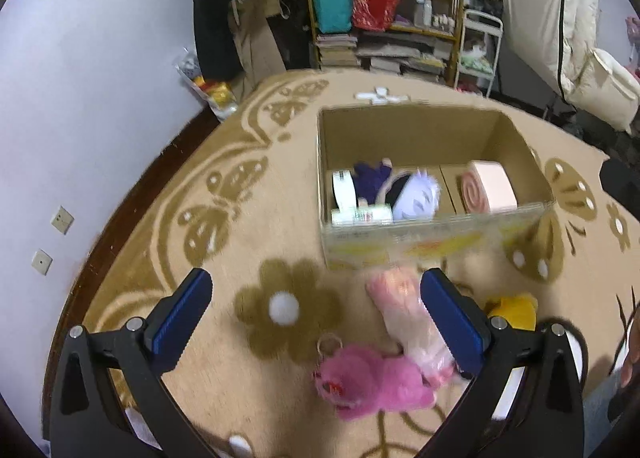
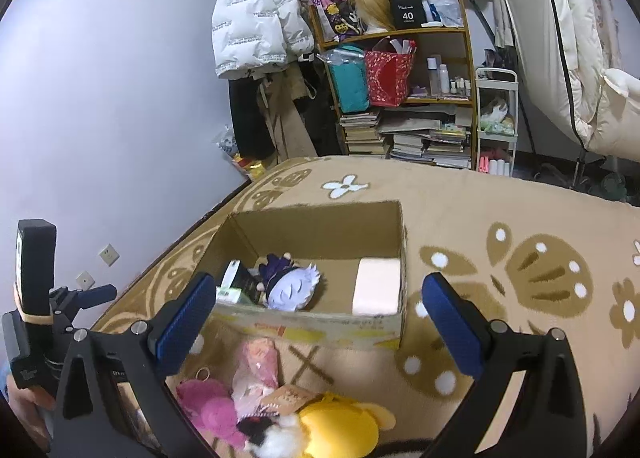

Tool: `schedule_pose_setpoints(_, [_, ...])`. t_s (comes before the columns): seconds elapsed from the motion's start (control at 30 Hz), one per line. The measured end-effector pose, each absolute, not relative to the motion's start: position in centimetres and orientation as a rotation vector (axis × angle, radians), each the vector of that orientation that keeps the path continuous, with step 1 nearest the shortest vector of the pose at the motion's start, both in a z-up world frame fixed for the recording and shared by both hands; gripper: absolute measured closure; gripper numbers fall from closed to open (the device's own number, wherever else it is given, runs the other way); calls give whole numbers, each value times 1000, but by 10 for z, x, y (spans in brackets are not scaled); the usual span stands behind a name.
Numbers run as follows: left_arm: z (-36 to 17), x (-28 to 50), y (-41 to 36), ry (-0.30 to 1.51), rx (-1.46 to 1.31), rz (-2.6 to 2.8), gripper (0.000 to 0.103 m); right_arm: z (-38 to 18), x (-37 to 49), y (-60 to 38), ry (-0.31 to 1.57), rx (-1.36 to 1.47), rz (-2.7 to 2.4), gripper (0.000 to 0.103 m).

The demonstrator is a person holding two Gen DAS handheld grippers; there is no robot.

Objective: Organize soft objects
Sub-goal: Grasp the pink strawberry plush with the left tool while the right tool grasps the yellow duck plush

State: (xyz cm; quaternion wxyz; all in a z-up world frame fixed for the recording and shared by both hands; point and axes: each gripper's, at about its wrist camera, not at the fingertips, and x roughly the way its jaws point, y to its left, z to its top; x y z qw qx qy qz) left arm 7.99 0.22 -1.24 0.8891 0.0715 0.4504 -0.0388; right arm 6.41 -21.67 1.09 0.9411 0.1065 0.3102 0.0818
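Both the left gripper (image 1: 316, 314) and right gripper (image 2: 320, 318) are gaping empty near the cardboard box (image 2: 320, 328); behind it, a black shelf box (image 2: 408, 11) is reading "40".

Cardboard box (image 2: 320, 332) on the rug (image 2: 500, 197), well out from the shelf (image 2: 466, 69) behind. Inside: doll (image 2: 292, 288) left of centre, cartons (image 2: 236, 286) at far left, roll cushion (image 2: 378, 286) against the right wall. Before the box, three plush toys on the rug: furry plush (image 1: 372, 382) nearest, wrapped plush (image 1: 408, 314) touching it, round plush (image 2: 340, 426) to the right.
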Motion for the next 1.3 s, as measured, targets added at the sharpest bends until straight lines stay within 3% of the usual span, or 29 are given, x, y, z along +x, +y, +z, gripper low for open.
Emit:
schedule_pose_setpoints(0.57, [-66,67,19,1160,-3,-75,0,-41,33,-205,815,278,149,0])
schedule_pose_setpoints(1.3, [-125,78,9,1367,-18,-59,0,-109,52,-211,1018,311,89,0])
